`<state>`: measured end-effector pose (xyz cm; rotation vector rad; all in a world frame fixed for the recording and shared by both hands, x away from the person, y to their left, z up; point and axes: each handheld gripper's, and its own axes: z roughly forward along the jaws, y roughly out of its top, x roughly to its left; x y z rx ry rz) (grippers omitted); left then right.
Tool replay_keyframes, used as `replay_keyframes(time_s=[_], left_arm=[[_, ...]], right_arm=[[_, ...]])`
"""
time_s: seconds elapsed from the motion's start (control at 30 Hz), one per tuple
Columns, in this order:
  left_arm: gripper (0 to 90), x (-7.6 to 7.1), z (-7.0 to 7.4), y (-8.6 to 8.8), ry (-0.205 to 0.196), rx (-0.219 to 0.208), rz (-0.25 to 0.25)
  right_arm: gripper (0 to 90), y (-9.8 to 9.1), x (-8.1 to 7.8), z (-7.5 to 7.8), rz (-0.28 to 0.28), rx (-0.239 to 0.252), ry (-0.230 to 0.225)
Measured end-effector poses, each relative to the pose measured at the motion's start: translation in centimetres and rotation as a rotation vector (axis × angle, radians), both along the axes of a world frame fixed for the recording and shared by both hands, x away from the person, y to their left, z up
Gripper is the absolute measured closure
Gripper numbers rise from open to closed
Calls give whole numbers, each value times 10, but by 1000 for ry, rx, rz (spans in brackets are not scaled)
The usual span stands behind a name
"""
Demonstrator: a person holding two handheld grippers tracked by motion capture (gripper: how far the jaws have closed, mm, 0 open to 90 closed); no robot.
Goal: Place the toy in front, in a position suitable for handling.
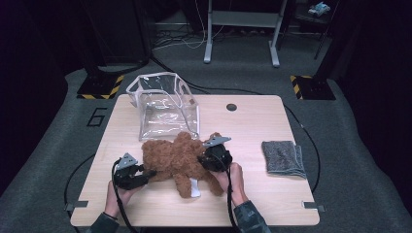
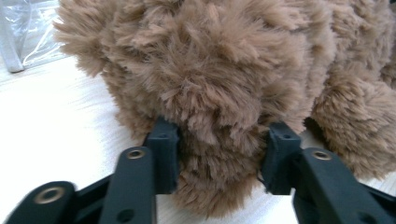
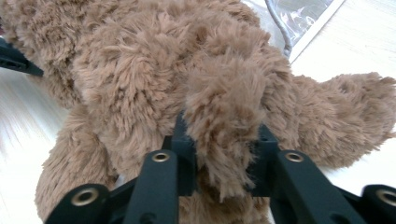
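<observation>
High view: brown plush bear (image 1: 177,158) lies near the bench's (image 1: 252,194) front edge, just in front of a clear bag (image 1: 165,109). Left gripper (image 2: 219,156) pinches one furry limb; right gripper (image 3: 224,161) pinches another. Risk: both holds sit in loose pile, so a lift may let fur slip out, or snag the bag.

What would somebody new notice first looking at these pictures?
A shaggy brown teddy bear lies in the middle of the wooden table, with the left gripper clamped on one end of it and the right gripper on the other. Just behind it stands an open clear plastic bag, and a folded grey cloth lies off to the right.
</observation>
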<state>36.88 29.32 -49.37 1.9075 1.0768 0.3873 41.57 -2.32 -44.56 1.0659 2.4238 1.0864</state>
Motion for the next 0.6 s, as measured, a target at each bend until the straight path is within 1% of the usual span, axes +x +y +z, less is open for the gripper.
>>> replay_keyframes(time_s=[0.03,0.07,0.13,0.17,0.2,0.23,0.3,0.33,0.37,0.4,0.43,0.47,0.53,0.6], left_arm=[[599,0,0,0,-2,-1,0],[615,-1,0,0,-13,-3,5],[635,-2,2,-1,-19,-4,8],[637,-3,3,-1,-24,-6,12],[637,-4,4,-2,-29,-8,14],[638,-6,5,-3,-34,-7,14],[641,-8,6,-4,-46,-13,14],[644,-9,8,-5,-41,-21,7],[645,-10,8,-6,-44,-27,5],[645,-11,9,-8,-47,-38,5],[646,-12,11,-9,-50,-31,-4],[646,-14,12,-12,-62,-40,0],[648,-16,17,-16,-76,-35,-10],[649,-17,21,-21,-69,-34,-23]], right_arm=[[733,1,-1,0,-15,8,1],[741,1,-2,1,-8,2,-10],[753,2,-4,2,-25,9,-20],[758,1,-5,3,-20,4,-31],[760,2,-7,5,-30,10,-40],[763,0,-8,6,-19,2,-51],[765,-2,-10,9,-19,16,-62],[766,-3,-12,11,-25,20,-66],[766,-5,-13,13,-26,26,-74],[766,-7,-15,15,-31,29,-72],[767,-9,-17,17,-33,32,-78],[767,-12,-19,19,-33,35,-86],[767,-16,-23,23,-39,33,-95],[767,-22,-27,26,-44,33,-104]])
